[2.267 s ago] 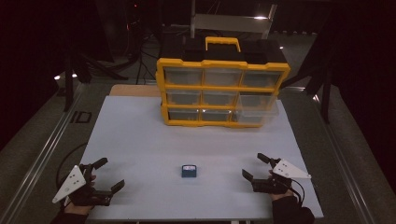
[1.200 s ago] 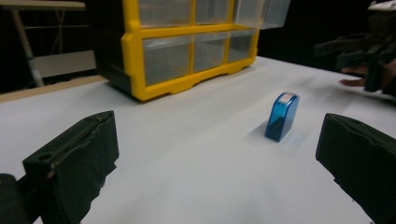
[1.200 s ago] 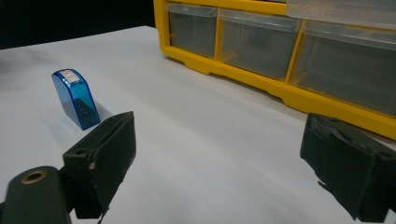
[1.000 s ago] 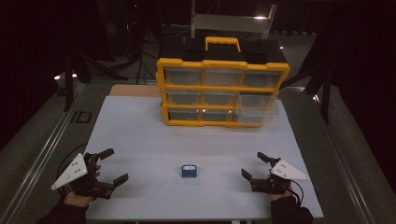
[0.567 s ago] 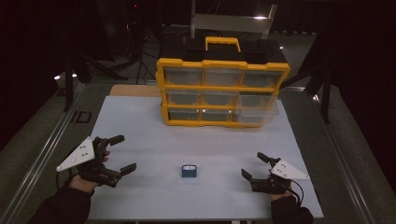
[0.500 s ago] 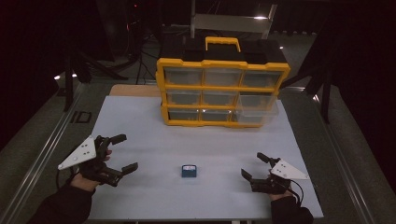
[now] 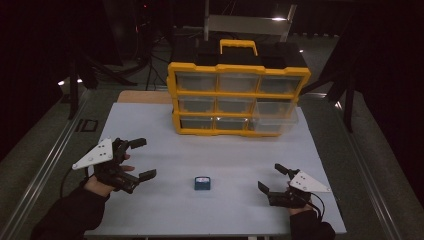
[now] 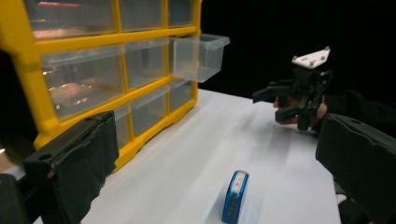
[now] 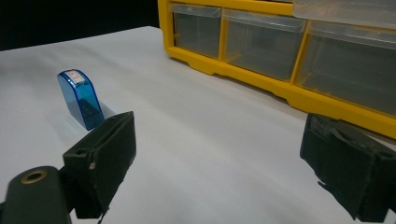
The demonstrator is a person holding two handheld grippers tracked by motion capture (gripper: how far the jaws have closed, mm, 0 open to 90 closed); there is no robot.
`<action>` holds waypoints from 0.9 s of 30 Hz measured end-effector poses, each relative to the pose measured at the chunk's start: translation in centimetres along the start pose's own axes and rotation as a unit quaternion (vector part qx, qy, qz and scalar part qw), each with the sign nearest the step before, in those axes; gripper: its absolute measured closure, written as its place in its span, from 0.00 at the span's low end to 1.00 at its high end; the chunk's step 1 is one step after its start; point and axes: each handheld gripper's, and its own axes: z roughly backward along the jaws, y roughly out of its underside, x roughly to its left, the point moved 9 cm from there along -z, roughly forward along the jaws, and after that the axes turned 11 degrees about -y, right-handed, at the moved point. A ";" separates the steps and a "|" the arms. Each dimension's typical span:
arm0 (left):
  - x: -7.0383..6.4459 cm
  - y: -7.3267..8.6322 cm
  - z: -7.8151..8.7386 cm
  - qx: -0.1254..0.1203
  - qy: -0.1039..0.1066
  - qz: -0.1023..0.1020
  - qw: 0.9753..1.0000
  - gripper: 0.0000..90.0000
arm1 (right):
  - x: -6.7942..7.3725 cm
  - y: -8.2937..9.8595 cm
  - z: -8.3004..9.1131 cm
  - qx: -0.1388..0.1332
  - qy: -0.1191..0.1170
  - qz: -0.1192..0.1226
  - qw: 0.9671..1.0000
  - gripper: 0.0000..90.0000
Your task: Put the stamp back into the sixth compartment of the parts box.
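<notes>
Small blue case (image 7: pixel 202 183) stood at lower centre of the white table (image 7: pixel 165 135), white-and-red label (image 9: pixel 72 74) on top, print too small to read. Left gripper (image 7: pixel 141 159) at lower left, right gripper (image 7: pixel 272 178) at lower right, both spread wide, empty. Yellow drawer organizer (image 7: pixel 237 100) at upper centre, one clear drawer (image 8: pixel 198 57) pulled out.

Glossy yellow plastic organizer (image 7: pixel 239 100), clear plastic drawers (image 8: pixel 200 56), translucent blue plastic box (image 9: pixel 80 98), matt white table (image 7: pixel 165 145)
</notes>
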 end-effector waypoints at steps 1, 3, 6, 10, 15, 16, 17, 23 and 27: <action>-0.2 -0.4 -0.3 -0.002 0.005 0.000 1.000 0.00 | 0.0 0.0 0.0 0.001 0.000 0.001 1.000 0.12; -0.3 -0.7 -0.6 -0.003 0.010 -0.003 1.000 0.00 | 0.0 0.0 0.0 0.000 -0.001 -0.001 1.000 0.12; -0.6 -0.9 -0.9 0.000 0.021 -0.003 1.000 0.00 | 0.0 0.0 0.0 0.000 -0.001 0.000 1.000 0.12; -1.3 -1.2 -2.0 0.001 0.037 -0.006 0.999 0.00 | 0.0 0.0 0.0 0.001 -0.002 0.000 1.000 0.12; -1.9 -1.6 -2.8 0.000 0.048 -0.011 0.999 0.00 | 0.0 0.0 0.0 0.000 -0.003 0.000 1.000 0.12; -2.0 -1.7 -2.9 -0.001 0.051 -0.012 0.999 0.00 | 0.0 0.0 0.0 -0.001 -0.002 -0.002 1.000 0.12; -2.1 -1.8 -3.1 -0.001 0.054 -0.013 0.998 0.00 | 0.0 0.0 0.0 0.000 -0.002 -0.001 1.000 0.12; -2.6 -1.9 -4.3 -0.002 0.072 -0.009 0.997 0.00 | 0.1 0.0 0.0 -0.002 -0.004 0.000 1.000 0.12; -2.8 -1.7 -4.9 0.002 0.080 -0.011 0.997 0.00 | 0.1 0.0 -0.1 0.001 -0.004 0.001 1.000 0.12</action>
